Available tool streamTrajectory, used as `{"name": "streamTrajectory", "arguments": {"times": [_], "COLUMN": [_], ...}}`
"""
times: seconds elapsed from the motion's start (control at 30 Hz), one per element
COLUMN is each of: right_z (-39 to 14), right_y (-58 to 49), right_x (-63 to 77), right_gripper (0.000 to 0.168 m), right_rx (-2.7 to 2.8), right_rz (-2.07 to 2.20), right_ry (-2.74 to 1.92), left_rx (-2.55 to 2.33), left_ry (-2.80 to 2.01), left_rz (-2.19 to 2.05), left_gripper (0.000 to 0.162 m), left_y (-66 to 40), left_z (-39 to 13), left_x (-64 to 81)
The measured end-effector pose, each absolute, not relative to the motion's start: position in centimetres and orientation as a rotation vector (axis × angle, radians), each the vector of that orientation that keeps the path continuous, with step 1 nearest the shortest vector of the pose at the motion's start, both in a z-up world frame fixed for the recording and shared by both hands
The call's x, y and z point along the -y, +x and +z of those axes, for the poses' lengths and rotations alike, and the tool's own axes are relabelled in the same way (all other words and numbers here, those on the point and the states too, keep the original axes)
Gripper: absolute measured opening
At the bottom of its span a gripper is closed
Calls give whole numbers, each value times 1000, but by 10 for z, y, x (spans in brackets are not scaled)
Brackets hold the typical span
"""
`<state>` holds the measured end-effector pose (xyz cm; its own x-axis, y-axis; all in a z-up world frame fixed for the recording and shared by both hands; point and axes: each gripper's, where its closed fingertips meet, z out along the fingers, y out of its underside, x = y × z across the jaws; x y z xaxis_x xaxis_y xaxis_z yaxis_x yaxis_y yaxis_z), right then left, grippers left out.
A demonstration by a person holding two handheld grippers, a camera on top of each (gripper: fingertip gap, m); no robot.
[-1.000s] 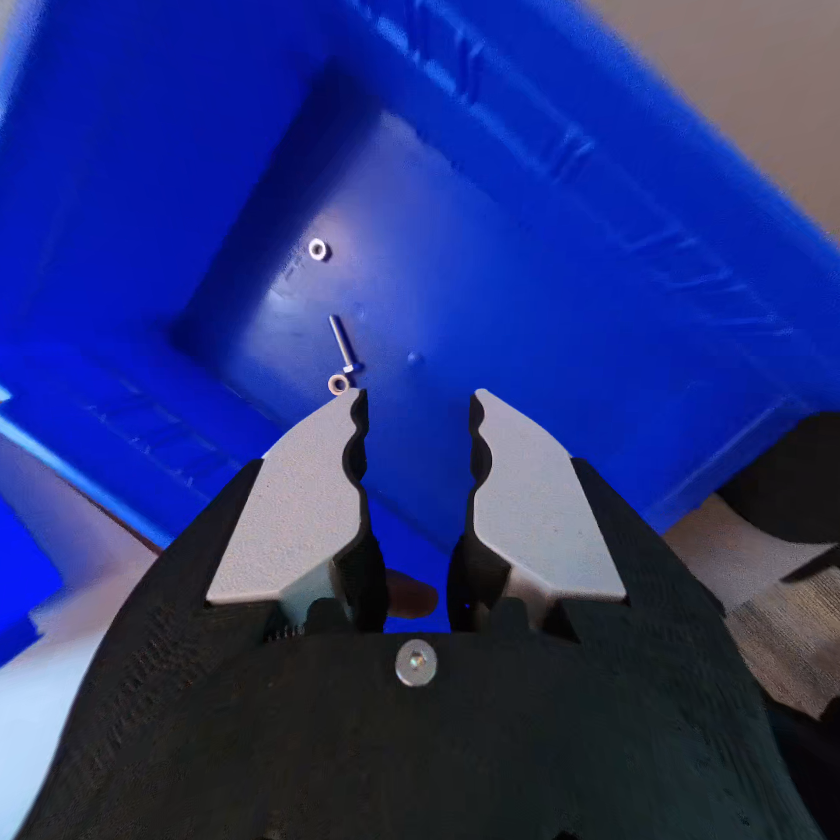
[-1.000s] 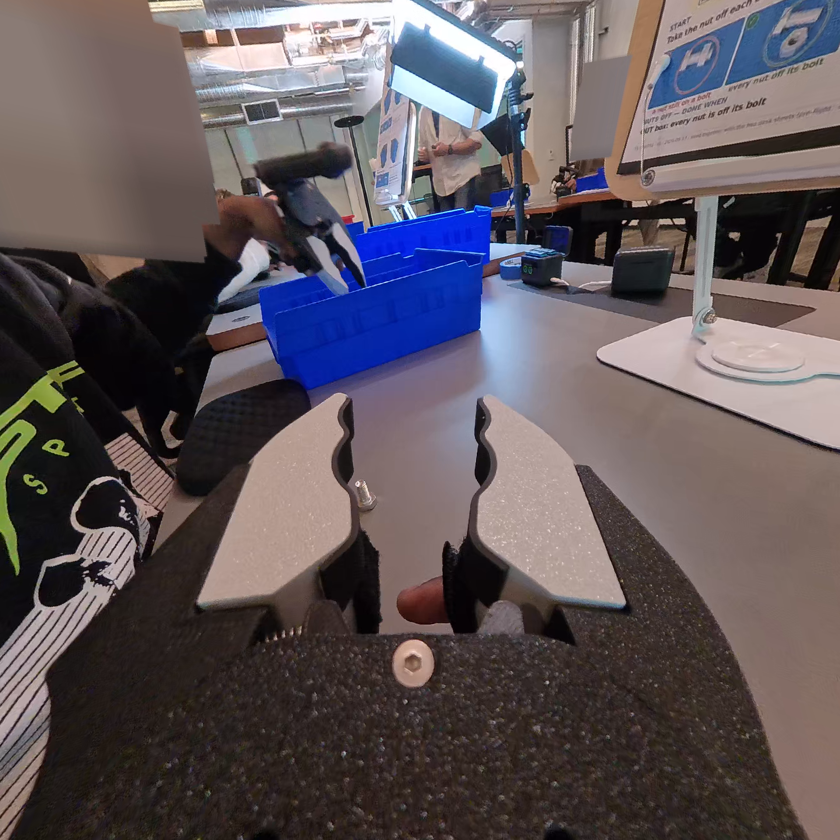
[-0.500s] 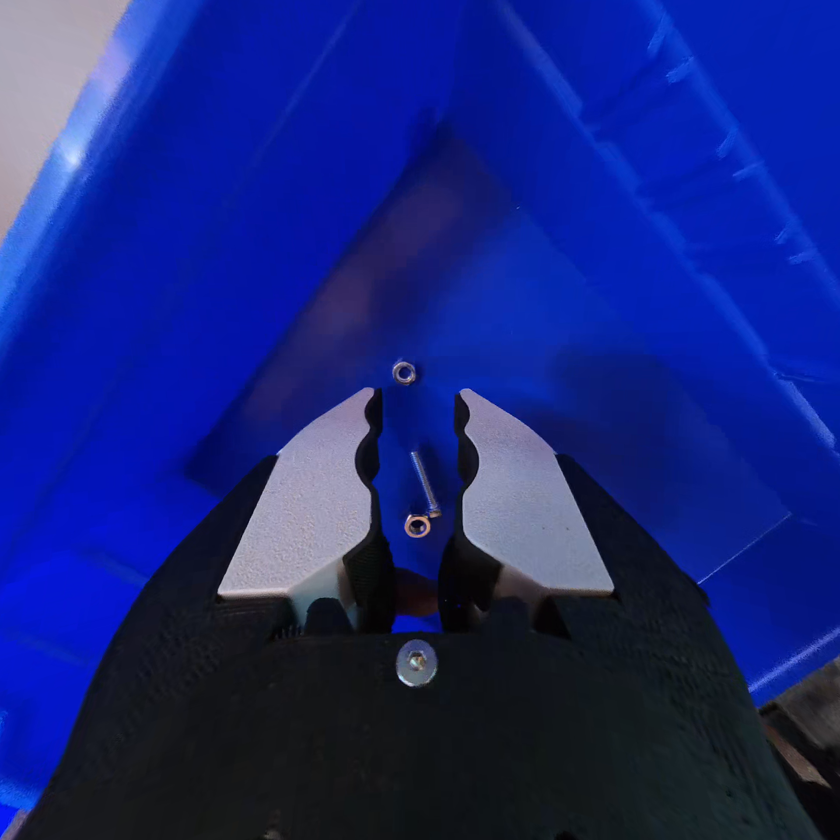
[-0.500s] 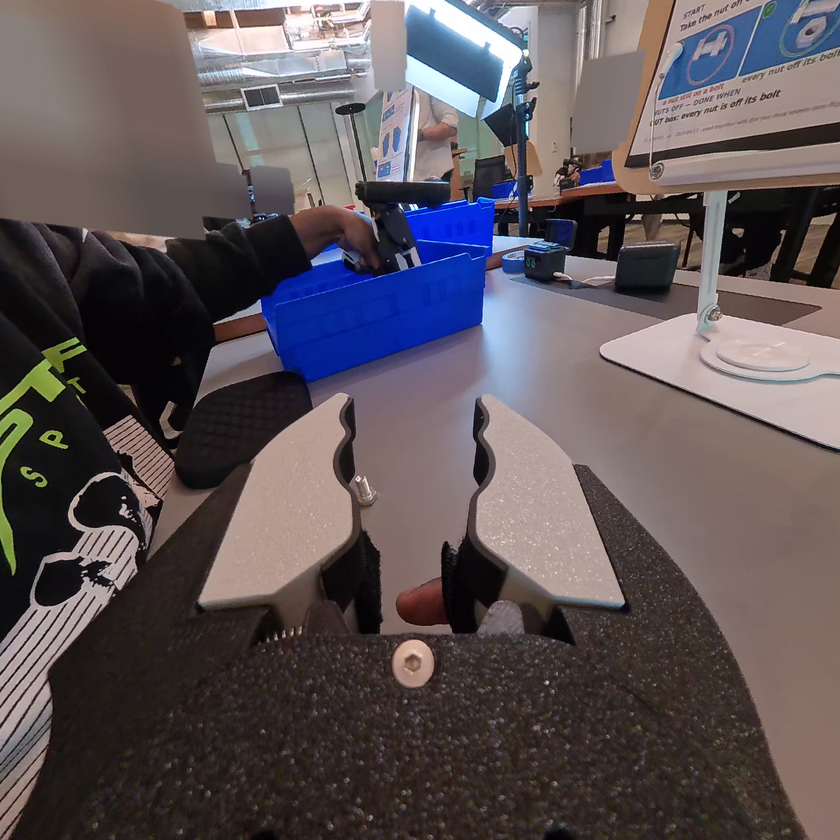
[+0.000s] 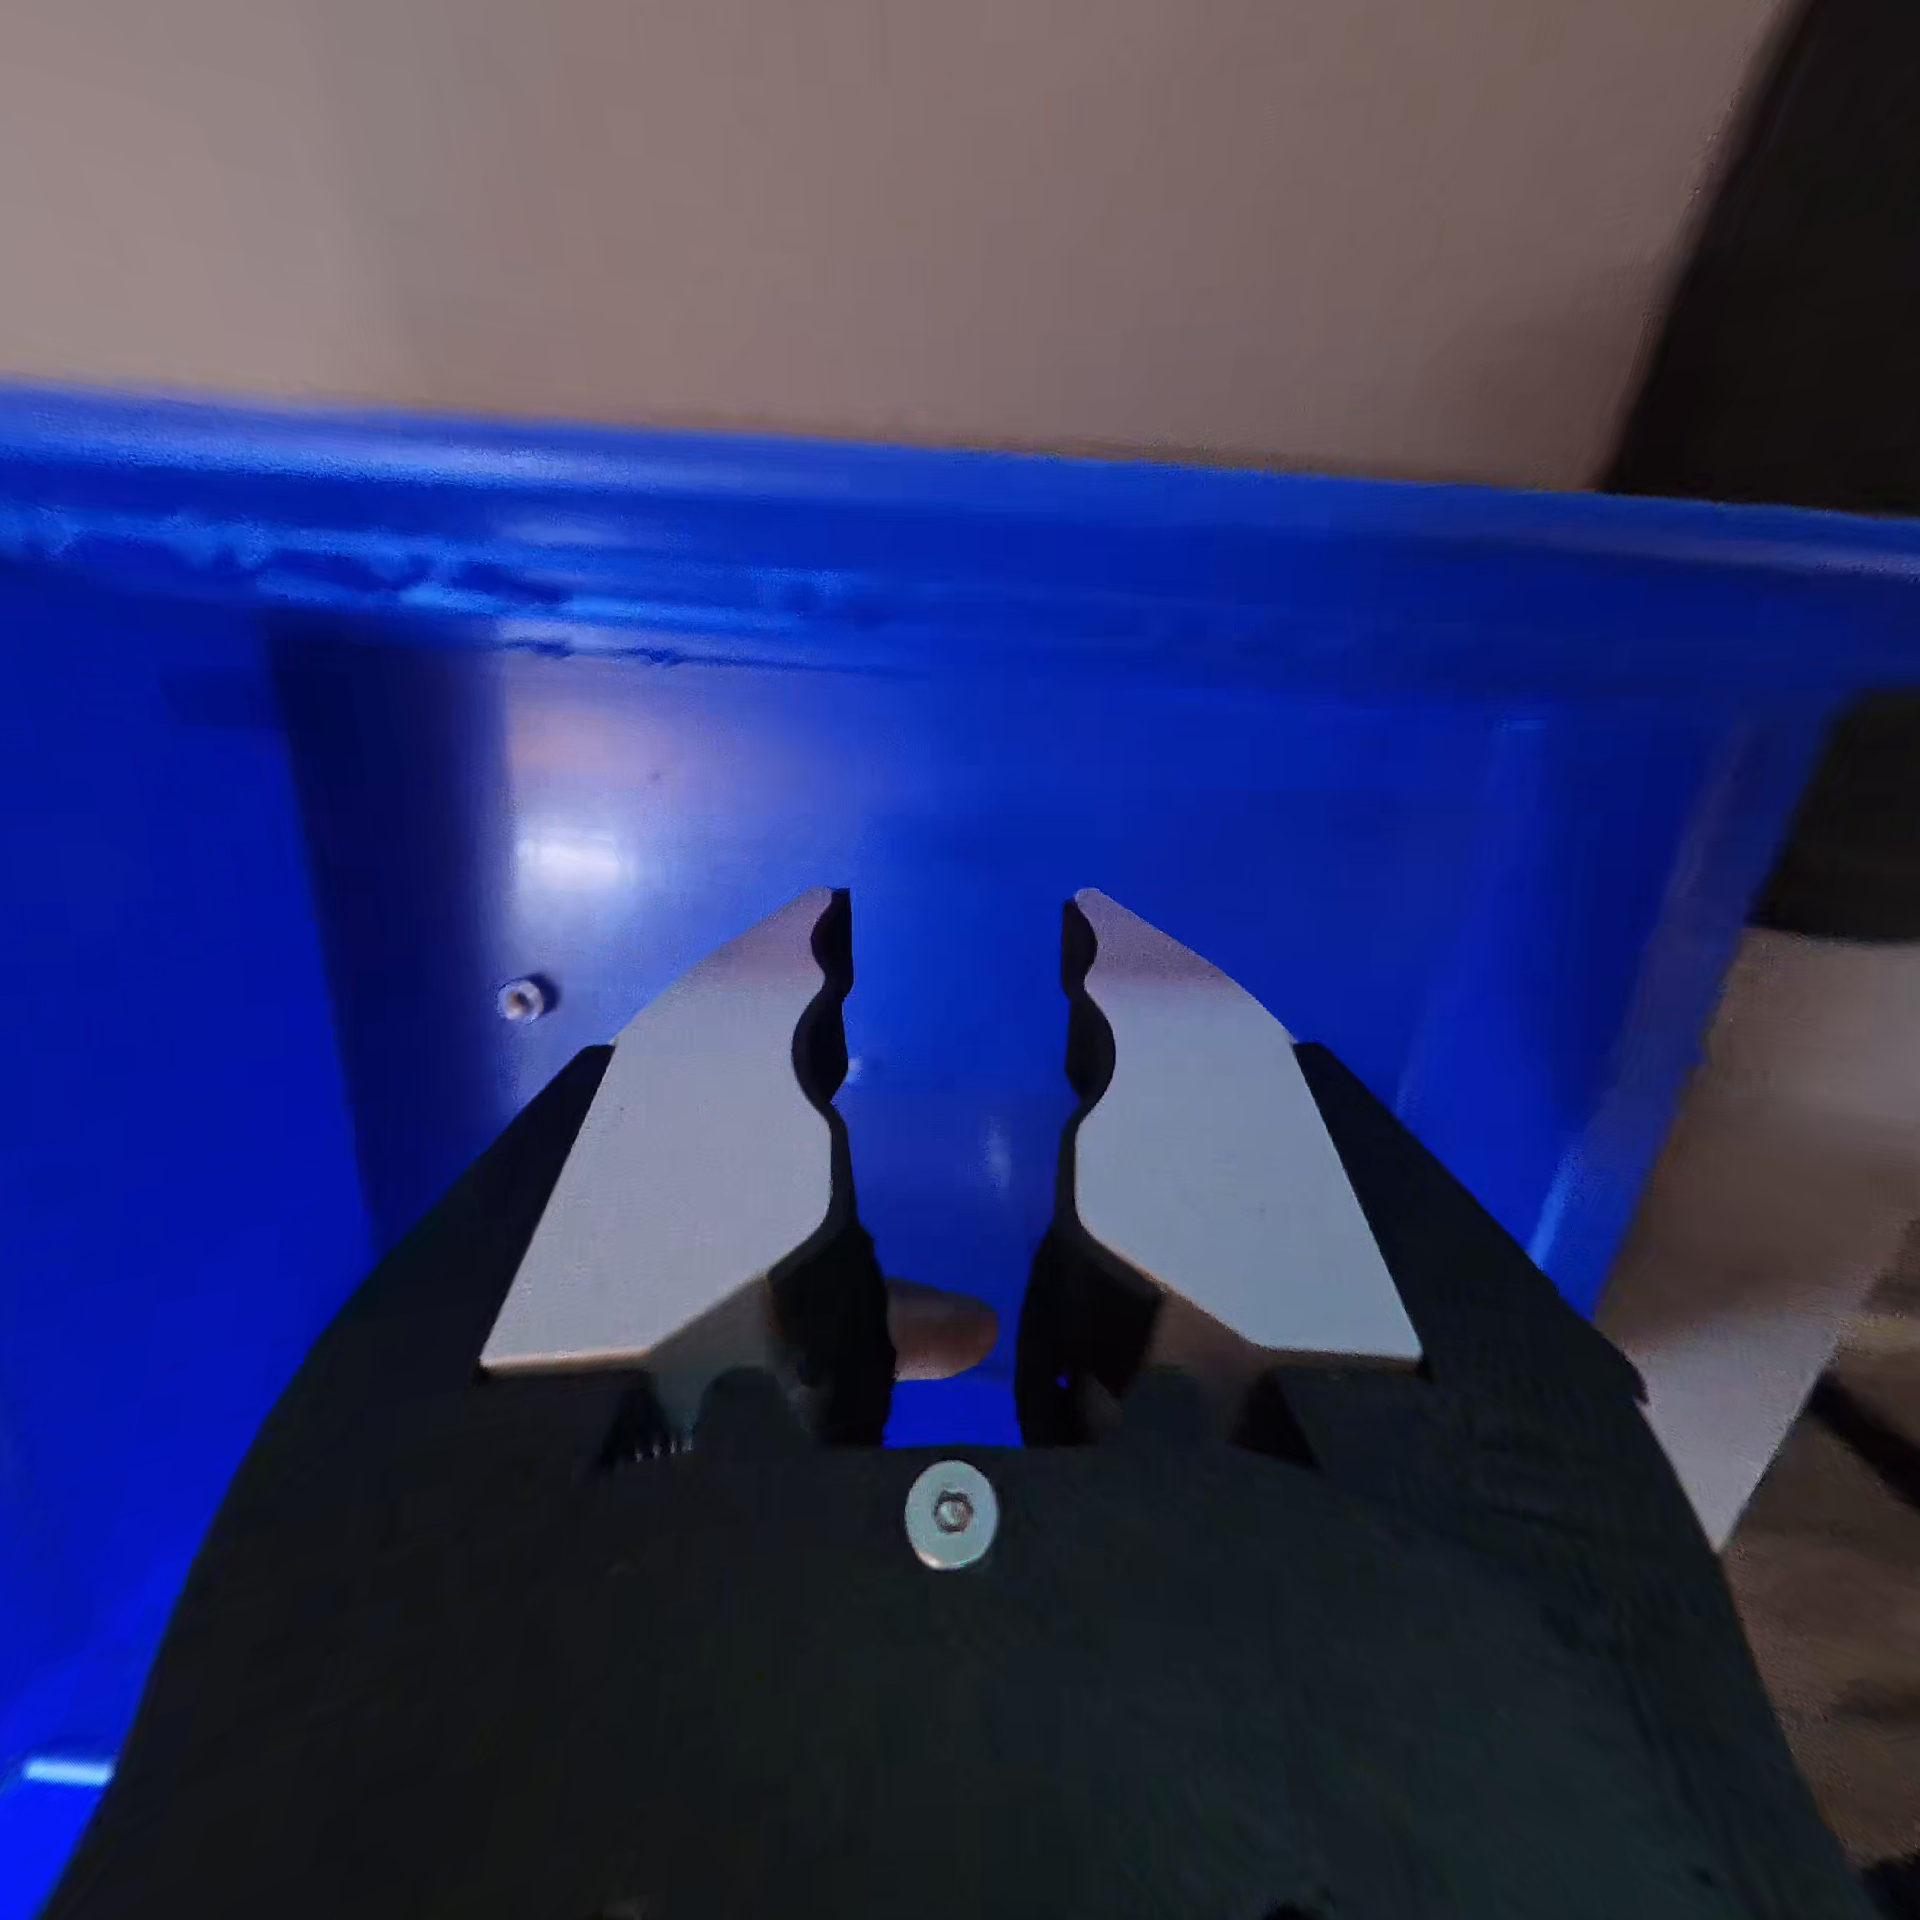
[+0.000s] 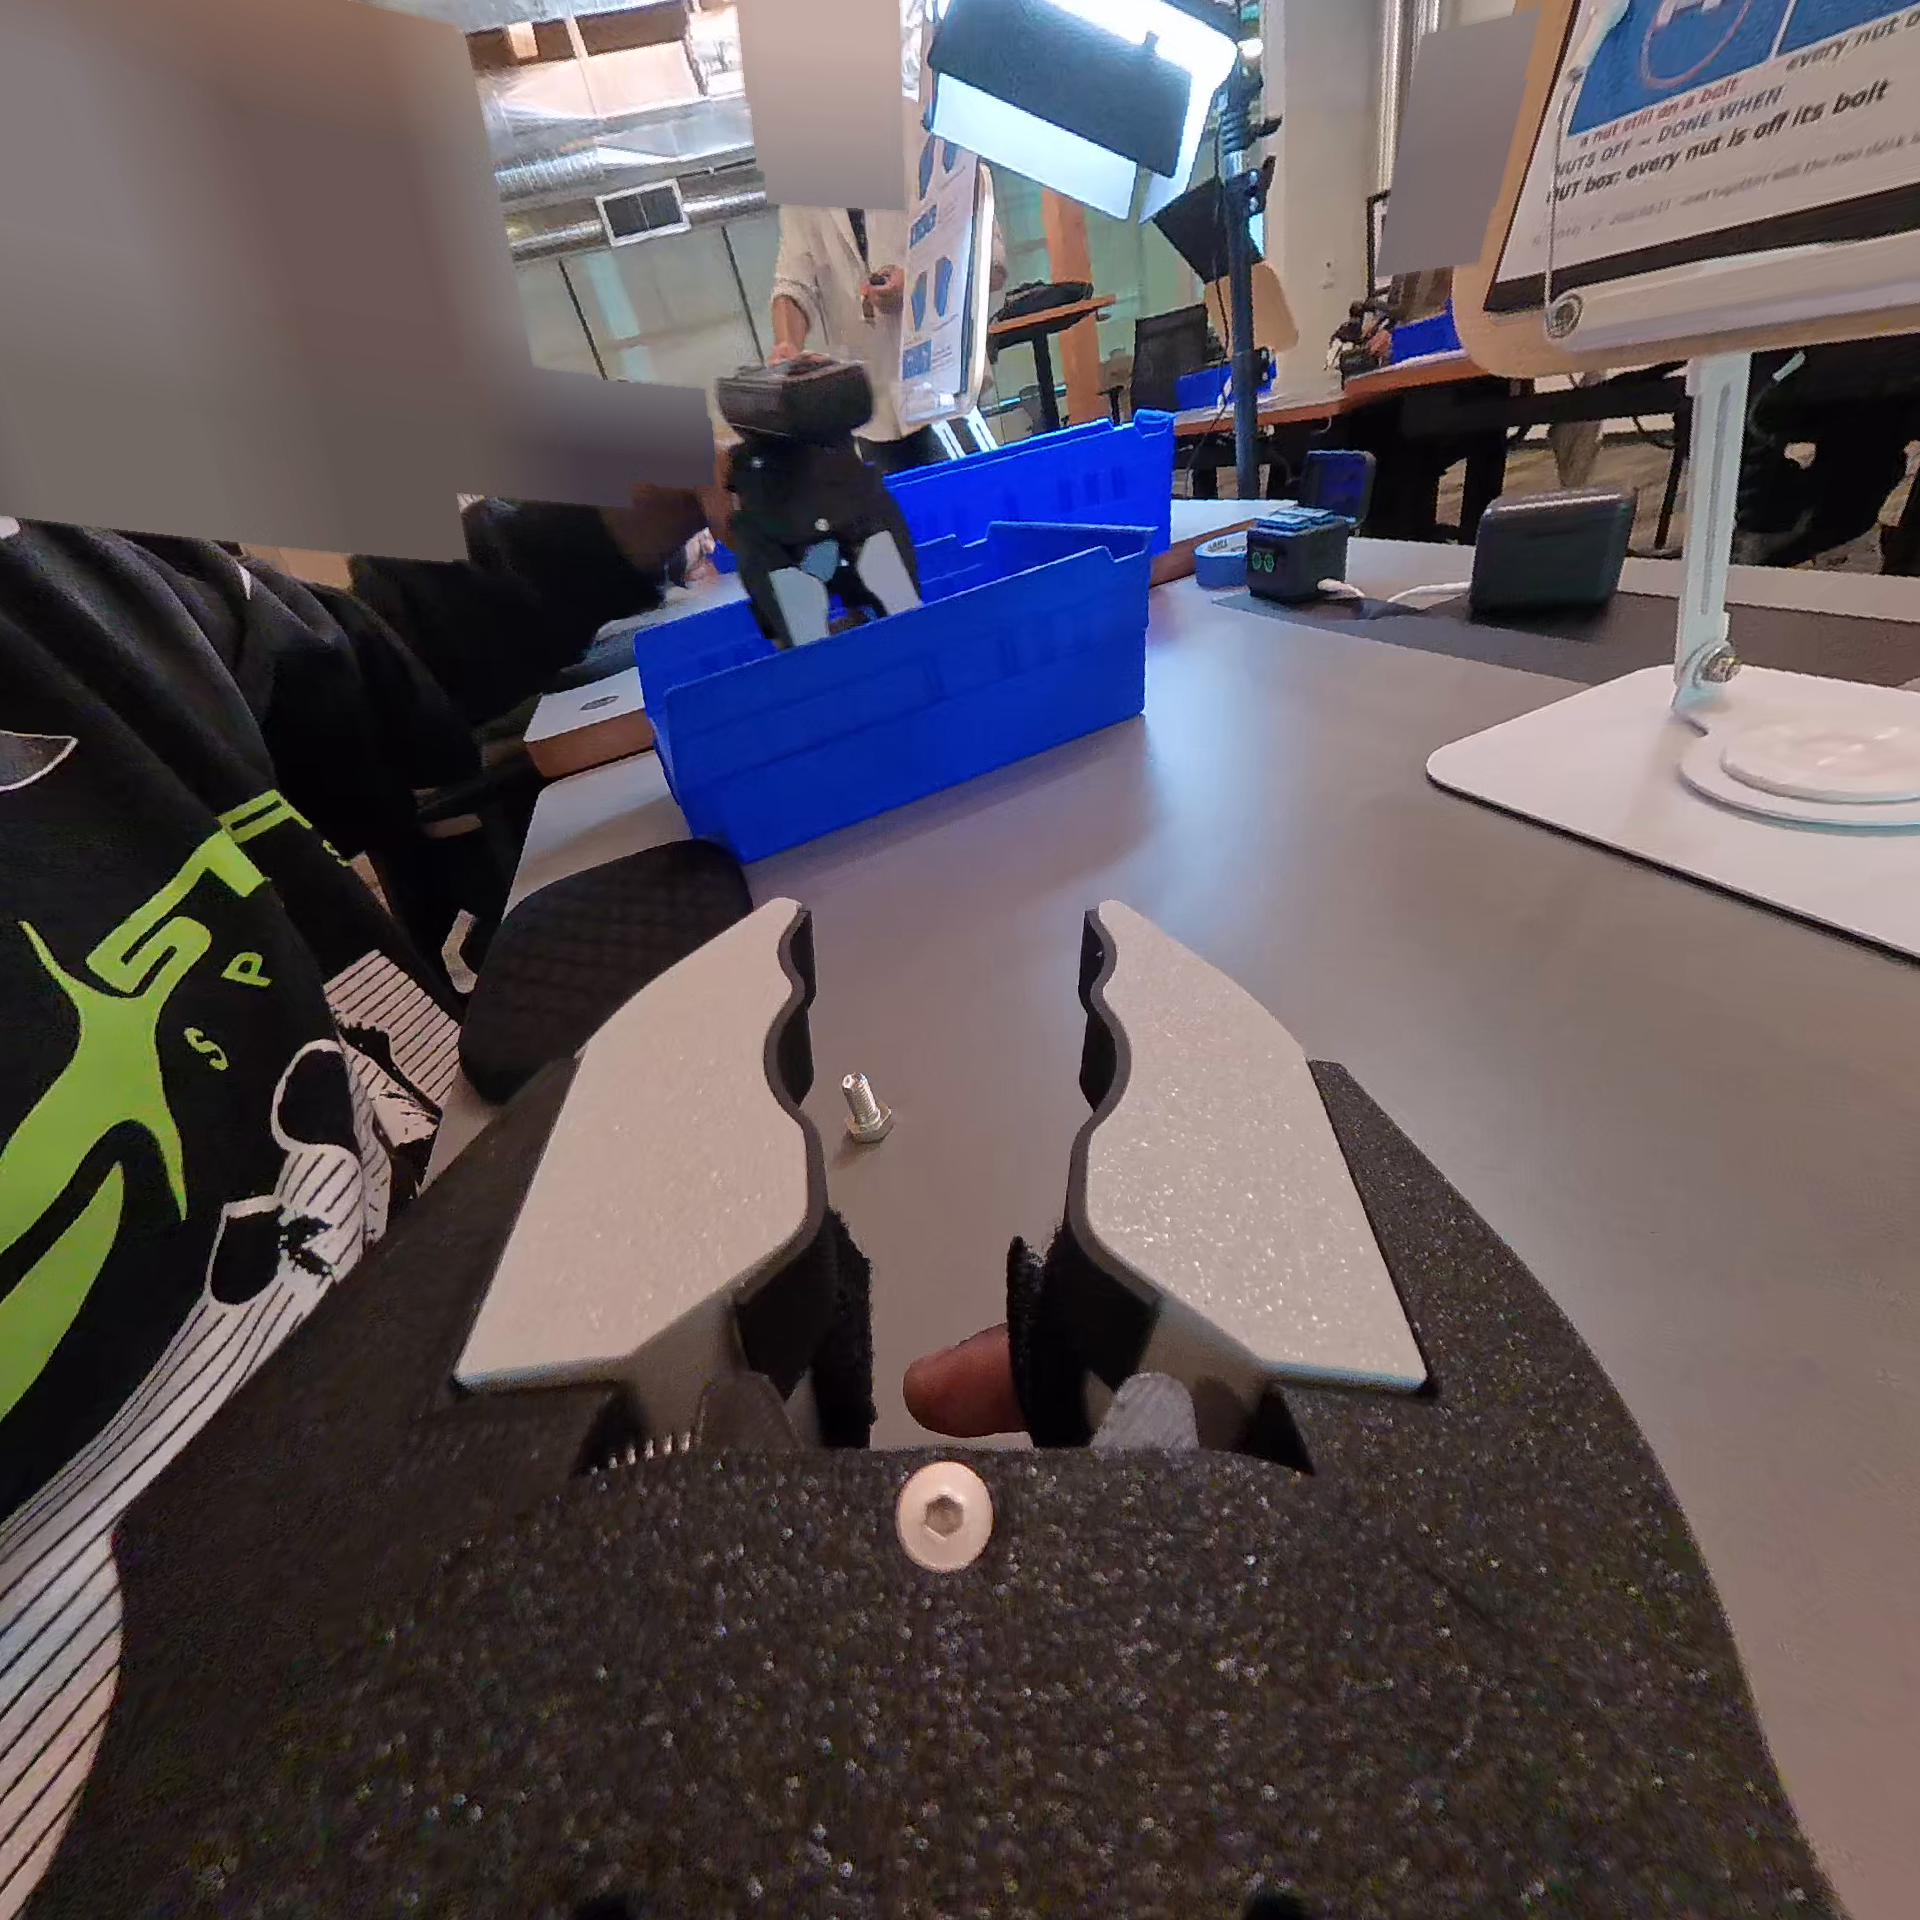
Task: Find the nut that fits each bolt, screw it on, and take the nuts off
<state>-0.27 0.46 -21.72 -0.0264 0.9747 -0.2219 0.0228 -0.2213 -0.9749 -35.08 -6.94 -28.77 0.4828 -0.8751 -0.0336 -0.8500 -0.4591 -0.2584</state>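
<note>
Since the earlier frame we are tilting our left gripper up inside the blue bin, released, one nut lying left of its fingers; our right gripper is hovering released, a short bolt standing between its fingers on the table.

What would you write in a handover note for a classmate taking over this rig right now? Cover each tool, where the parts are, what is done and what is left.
Left tool: open, empty, tips down inside the blue bin.
Right tool: open, empty, low over the grey table.
Parts: one loose nut lies on the bin floor, left of the left tool. A short bolt stands head down on the table between the right tool's fingers, with no nut on it.
Done: nothing threaded in these views.
Left: pick a nut from the bin, try it on the bolt, screw it on, then take it off.
</note>
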Motion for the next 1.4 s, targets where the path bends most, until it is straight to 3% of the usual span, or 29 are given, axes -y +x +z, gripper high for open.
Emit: {"name": "streamTrajectory", "arguments": {"times": [0.3, 0.47, 0.57, 0.8, 0.9, 0.97, 1.03, 1.17, 1.33, 1.4], "right_z": [-226, -229, -229, -230, -230, -229, -229, -231, -236, -237], "right_y": [-9, -10, -9, -9, -10, -9, -9, -9, -11, -11], "right_x": [-7, -11, -13, -13, -12, -11, -8, 1, 7, 8], "right_gripper": [49, 49, 49, 49, 49, 49, 49, 49, 48, 48], "right_rx": [1164, 1142, 1121, 1124, 1133, 1138, 1155, 1230, 1292, 1304], "right_rz": [1332, 1372, 1389, 1429, 1425, 1417, 1394, 1298, 1244, 1237], "right_ry": [-1445, -1494, -1500, -1517, -1512, -1500, -1482, -1427, -1412, -1409], "left_rx": [-1846, -1881, -1794, -1419, -1124, -1055, -1052, -1090, -1136, -1134], "left_ry": [-2301, -2203, -2138, -2263, -2311, -2336, -2392, -2428, -2525, -2527], "left_rz": [-318, -437, -444, 11, 28, -19, -1, 9, 85, 107], "left_gripper": [40, 25, 7, 1, 8, 21, 34, 40, 71, 72], "left_y": [-324, -338, -348, -404, -410, -405, -403, -391, -399, -402], "left_z": [-291, -276, -258, -237, -233, -239, -249, -257, -255, -252], "left_x": [134, 143, 135, 91, 66, 59, 56, 60, 85, 92]}}
